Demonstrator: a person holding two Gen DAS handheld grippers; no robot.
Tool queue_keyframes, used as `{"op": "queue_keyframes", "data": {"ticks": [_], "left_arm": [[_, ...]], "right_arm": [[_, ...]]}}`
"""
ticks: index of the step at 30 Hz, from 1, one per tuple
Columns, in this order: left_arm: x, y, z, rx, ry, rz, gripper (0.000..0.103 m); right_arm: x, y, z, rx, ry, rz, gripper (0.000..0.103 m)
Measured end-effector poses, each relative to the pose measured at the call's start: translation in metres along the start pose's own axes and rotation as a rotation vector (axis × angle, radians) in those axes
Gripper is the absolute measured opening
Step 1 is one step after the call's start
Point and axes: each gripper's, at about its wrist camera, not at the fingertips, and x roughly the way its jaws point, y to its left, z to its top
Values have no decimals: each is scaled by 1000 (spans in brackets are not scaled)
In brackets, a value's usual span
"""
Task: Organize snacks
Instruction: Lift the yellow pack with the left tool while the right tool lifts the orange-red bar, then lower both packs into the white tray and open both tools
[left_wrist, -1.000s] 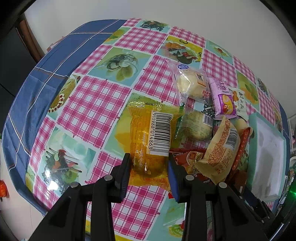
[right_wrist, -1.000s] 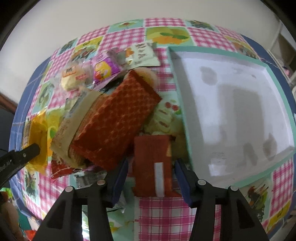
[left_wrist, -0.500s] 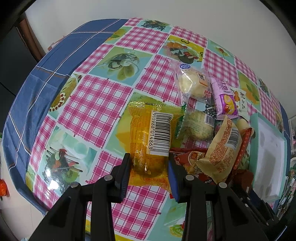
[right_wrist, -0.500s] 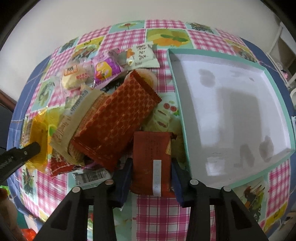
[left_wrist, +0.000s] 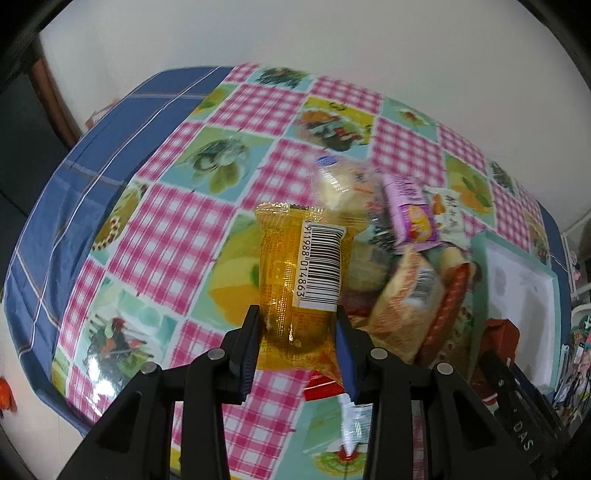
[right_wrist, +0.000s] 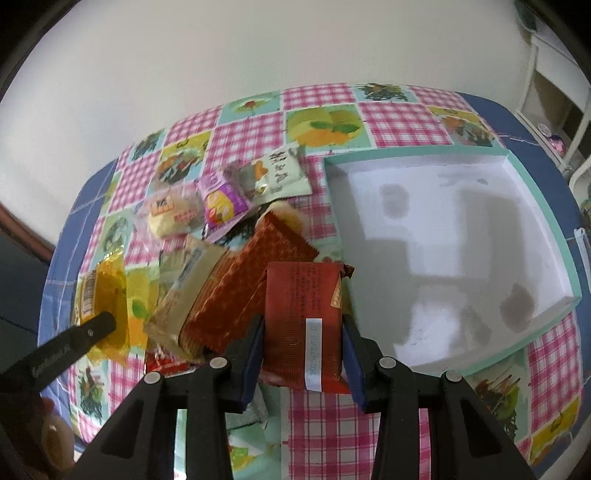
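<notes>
My left gripper is shut on a yellow snack packet with a barcode label, which hangs lifted off the tablecloth. In the right wrist view the same yellow packet shows at the left, with the left gripper's finger on it. My right gripper is shut on a dark red snack packet, raised above the pile. A white tray with a teal rim lies to the right, with nothing in it.
A pile of snacks lies between the grippers: a large orange-red patterned bag, a beige packet, a purple packet, a clear bun packet and a white-green sachet. The checked tablecloth covers the table.
Both grippers have risen, lifting their packets off the table. The right gripper's jaws narrowed onto the dark red packet. The pile looks farther below.
</notes>
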Motion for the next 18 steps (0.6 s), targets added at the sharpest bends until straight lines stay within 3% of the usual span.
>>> {"op": "queue_keyframes", "data": {"ticks": [6, 18], "left_arm": [[-7, -46, 7, 94, -41, -48, 39], [-6, -156, 17, 300, -122, -132, 39]], "right_arm": [[-6, -27, 17, 63, -46, -55, 42], [10, -103, 48, 220, -53, -165, 42]]}}
